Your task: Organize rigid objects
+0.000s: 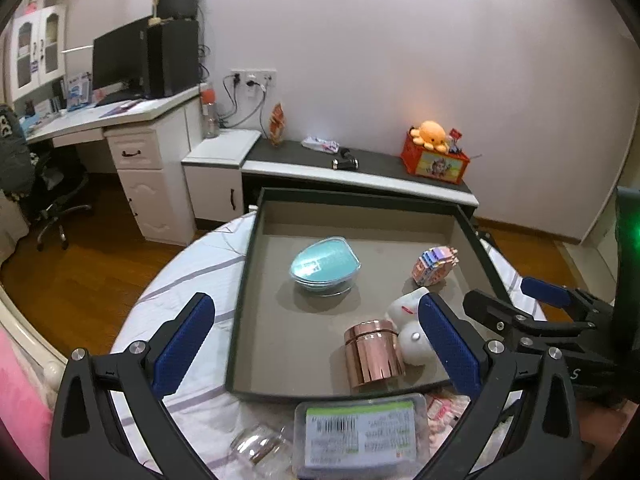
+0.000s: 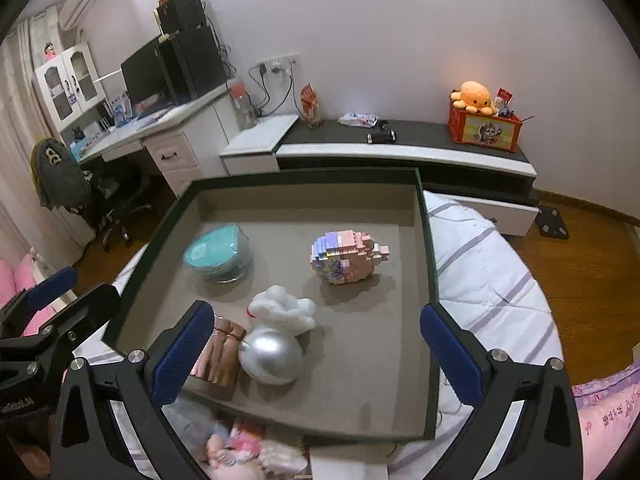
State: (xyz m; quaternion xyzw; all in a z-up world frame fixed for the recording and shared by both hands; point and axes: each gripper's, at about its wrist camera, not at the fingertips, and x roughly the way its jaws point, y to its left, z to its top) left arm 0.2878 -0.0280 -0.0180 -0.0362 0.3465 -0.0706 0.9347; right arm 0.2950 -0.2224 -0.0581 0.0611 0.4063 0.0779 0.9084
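Both grippers, left gripper (image 1: 316,344) and right gripper (image 2: 316,354), hang spread and empty; the flat plastic box (image 1: 358,436) outside the tray (image 1: 244,292) lies crosswise just below the left fingers (image 1: 182,344), nearer that hand.

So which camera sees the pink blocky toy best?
The right wrist view. There the pink block toy sits near the middle of the tray, whole and unblocked. The left wrist view shows it smaller, off to the right, partly behind the white toy.
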